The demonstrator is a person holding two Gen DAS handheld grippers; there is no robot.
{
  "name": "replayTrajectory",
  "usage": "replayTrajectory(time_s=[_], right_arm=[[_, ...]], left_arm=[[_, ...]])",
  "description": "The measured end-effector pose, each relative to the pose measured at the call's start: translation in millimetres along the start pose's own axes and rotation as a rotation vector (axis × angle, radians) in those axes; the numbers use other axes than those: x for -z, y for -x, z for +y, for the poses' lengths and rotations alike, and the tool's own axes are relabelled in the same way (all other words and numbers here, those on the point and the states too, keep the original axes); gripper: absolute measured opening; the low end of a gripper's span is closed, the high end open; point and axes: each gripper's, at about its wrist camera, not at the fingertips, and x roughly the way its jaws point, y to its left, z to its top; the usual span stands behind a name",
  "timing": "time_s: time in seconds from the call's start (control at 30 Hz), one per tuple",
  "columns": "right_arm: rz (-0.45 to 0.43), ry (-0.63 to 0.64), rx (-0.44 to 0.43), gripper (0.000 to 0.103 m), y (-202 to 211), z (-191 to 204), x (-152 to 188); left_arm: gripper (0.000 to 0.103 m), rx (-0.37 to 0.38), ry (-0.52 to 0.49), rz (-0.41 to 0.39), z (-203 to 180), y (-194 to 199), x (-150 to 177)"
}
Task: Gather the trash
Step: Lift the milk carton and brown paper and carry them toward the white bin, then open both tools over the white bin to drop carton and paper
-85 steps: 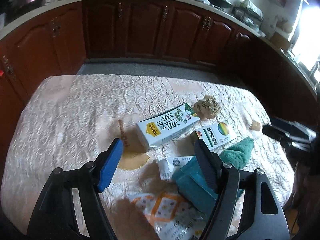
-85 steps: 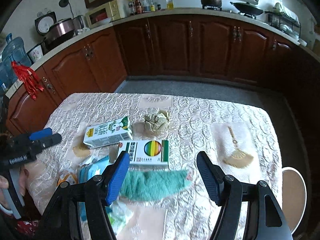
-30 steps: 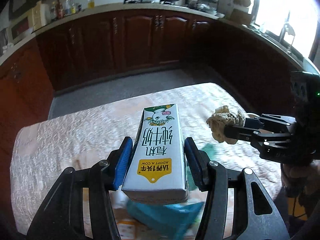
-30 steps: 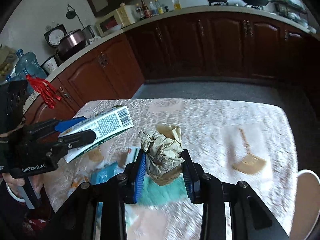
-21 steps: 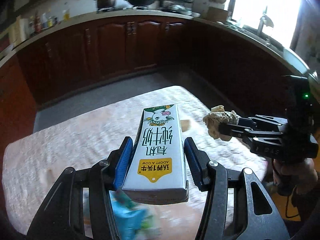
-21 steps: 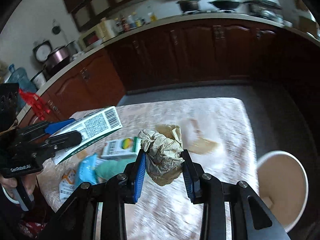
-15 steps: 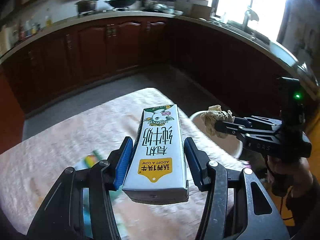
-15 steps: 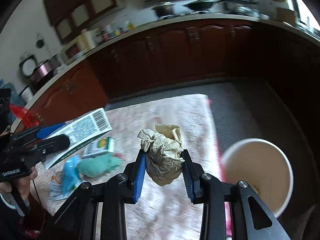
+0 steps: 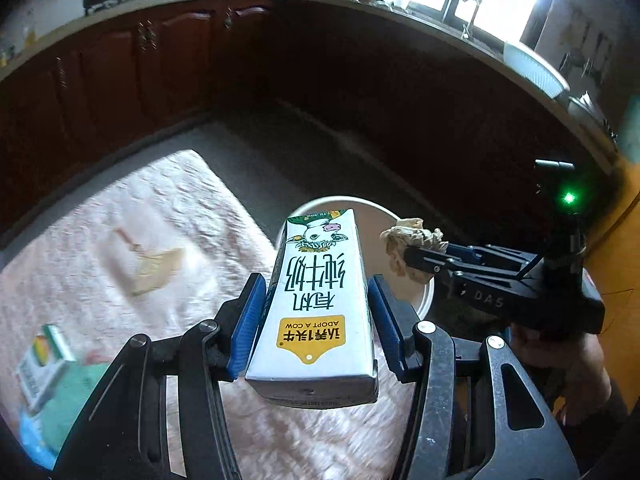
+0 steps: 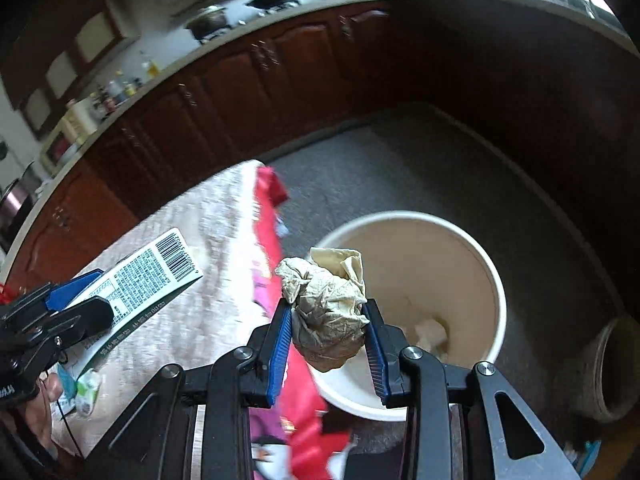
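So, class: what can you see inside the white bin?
Inside the bin lies a pale scrap near the bottom. The paper wad in the right gripper hides the near part.

Worktop [image 9: 192, 200] w/ pale embossed cloth: small box [image 9: 42, 360] on teal cloth [image 9: 70, 396] nr its left edge. Grey floor [image 10: 420, 168]: 1 cream bin [image 10: 494, 284] beside worktop's right edge.

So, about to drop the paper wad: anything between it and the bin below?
Nothing: in the right wrist view the wad hangs over the bin's near rim, open air beneath.
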Motion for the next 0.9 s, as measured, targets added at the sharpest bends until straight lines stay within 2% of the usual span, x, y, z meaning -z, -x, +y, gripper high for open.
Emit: replayTrajectory(time_s=[0.27, 0.5, 0.53, 0.57, 0.6, 0.9], right_arm=[[0.096, -0.101, 0.042, 0.033, -37.6, -47.9, 18.3], [0.188, -0.175, 0.075, 0.034, -69.8, -75.1, 30.8], [0.197, -0.184, 0.074, 0.040, -72.5, -80.3, 35.3], [0.215, -0.205, 0.081, 0.049, -77.0, -85.6, 38.3], [0.219, -0.217, 0.083, 0.052, -78.5, -88.0, 37.5], [0.178, -0.314, 0.080, 0.057, -57.4, -110.4, 37.4]], left_arm=[[0.051, 0.031, -0.023, 0.078, -20.8, -58.0, -4.9], [0.051, 0.047, 0.000, 0.127, -27.4, -89.8, -9.6], [0.051, 0.049, 0.003, 0.132, -28.3, -93.1, -10.0], [0.051, 0.054, 0.005, 0.137, -28.1, -95.5, -9.0], [0.051, 0.056, 0.005, 0.142, -28.8, -98.1, -8.4], [0.052, 0.061, 0.041, 0.181, -26.7, -109.2, -6.7]])
